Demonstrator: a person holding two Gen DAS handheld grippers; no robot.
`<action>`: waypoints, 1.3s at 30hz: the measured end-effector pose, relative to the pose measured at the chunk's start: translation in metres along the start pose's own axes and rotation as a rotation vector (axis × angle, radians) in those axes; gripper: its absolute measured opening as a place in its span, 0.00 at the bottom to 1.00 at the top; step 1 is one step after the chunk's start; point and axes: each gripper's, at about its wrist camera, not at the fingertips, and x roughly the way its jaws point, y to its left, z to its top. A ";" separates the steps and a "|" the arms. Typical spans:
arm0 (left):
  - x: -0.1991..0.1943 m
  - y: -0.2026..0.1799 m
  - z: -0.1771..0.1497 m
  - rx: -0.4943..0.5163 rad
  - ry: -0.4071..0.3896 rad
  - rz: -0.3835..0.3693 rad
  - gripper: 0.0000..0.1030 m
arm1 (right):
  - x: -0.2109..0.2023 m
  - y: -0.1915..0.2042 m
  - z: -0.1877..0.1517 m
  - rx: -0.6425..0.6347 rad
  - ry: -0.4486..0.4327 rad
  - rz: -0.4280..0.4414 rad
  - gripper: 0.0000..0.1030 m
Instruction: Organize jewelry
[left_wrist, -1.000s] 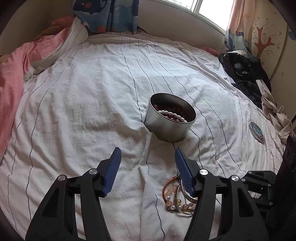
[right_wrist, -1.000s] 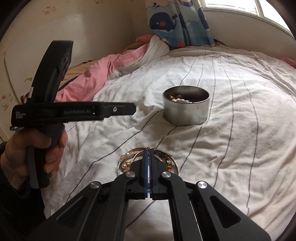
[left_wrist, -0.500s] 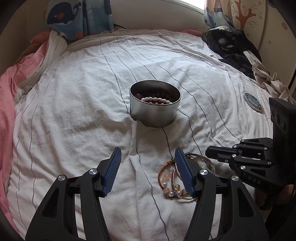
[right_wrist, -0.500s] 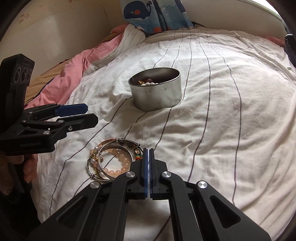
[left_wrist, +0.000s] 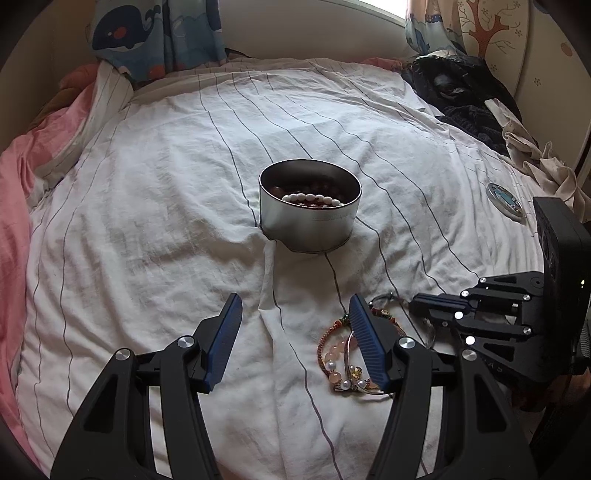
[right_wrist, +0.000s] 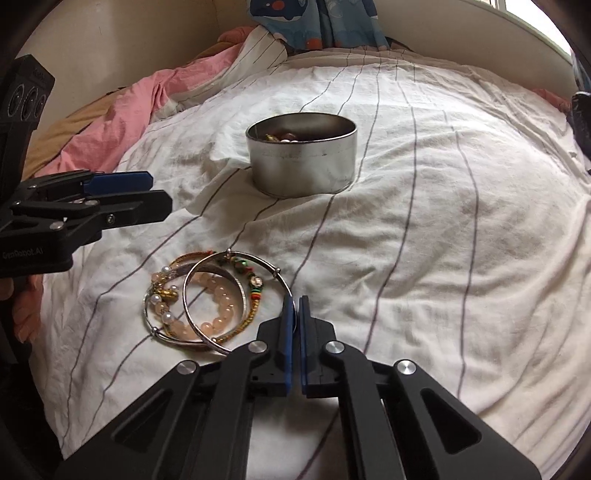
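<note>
Lower now, shut right tool nears bracelets.

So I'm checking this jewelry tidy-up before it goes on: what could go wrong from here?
1. The right gripper, jaws shut, appears to pinch one silver bangle in an overlapping pile; lifting may drag the pink bead bracelet along.
2. The metal tin sits on soft, wrinkled bedding and could tip if bumped.
3. The open left gripper hovers close and could collide.

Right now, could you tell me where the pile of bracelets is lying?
The bracelets lie on the striped white sheet, nearer the cameras than the round tin, just left of the shut right claw in its view.
</note>
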 end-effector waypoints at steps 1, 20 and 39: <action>0.000 -0.004 -0.001 0.027 0.004 -0.022 0.56 | -0.004 -0.005 0.001 0.007 -0.013 -0.043 0.02; 0.027 -0.044 -0.017 0.228 0.107 -0.050 0.24 | -0.003 -0.048 0.000 0.169 0.008 -0.057 0.09; 0.021 0.014 0.000 -0.094 0.025 0.012 0.04 | -0.010 -0.041 0.003 0.150 -0.071 -0.035 0.05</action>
